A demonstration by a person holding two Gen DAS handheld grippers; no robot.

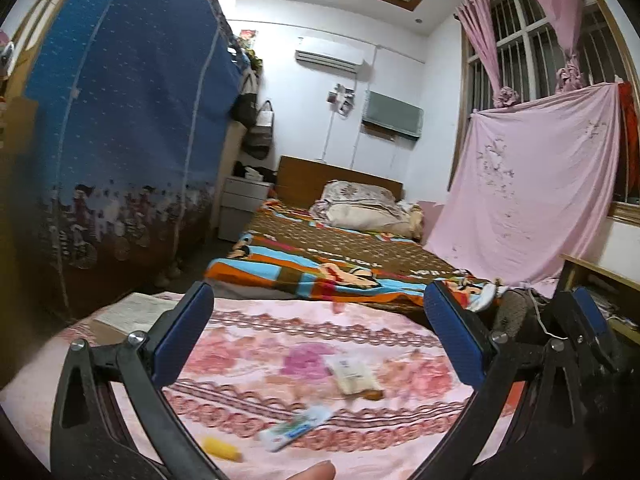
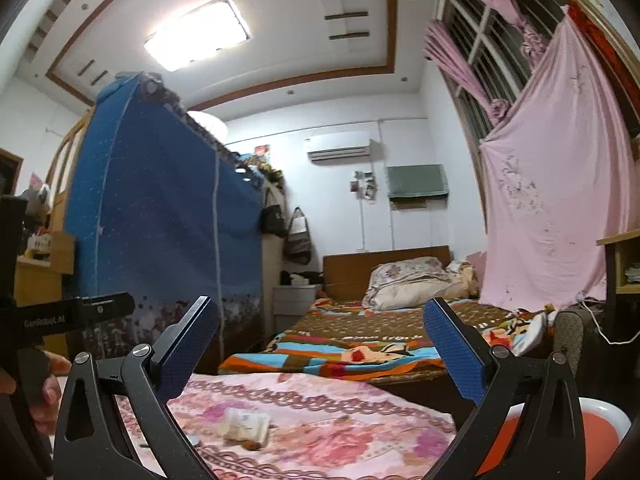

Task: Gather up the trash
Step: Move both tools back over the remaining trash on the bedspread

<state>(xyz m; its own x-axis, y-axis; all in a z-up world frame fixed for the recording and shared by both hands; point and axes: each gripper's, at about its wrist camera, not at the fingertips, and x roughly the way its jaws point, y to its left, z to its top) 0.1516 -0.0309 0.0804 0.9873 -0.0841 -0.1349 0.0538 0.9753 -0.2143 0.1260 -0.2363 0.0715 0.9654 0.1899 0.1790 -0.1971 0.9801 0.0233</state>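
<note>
On a pink floral cloth (image 1: 256, 344) lie a pale plastic wrapper (image 1: 354, 376), a white and green tube (image 1: 296, 428) and a small yellow piece (image 1: 222, 448), all blurred. My left gripper (image 1: 318, 320) hovers above them, open and empty. In the right wrist view the wrapper (image 2: 244, 428) and a brown scrap (image 2: 252, 446) lie below my right gripper (image 2: 320, 332), which is also open and empty. Part of the right gripper (image 1: 588, 328) shows at the right edge of the left wrist view. An orange bin with a white rim (image 2: 516, 432) sits low on the right.
Beyond the cloth is a bed with a striped colourful blanket (image 1: 320, 264) and a pillow (image 1: 360, 204). A tall blue fabric wardrobe (image 1: 132, 128) stands at the left, a pink sheet (image 1: 532, 184) hangs at the right. A sheet of paper (image 1: 132, 312) lies at the cloth's left edge.
</note>
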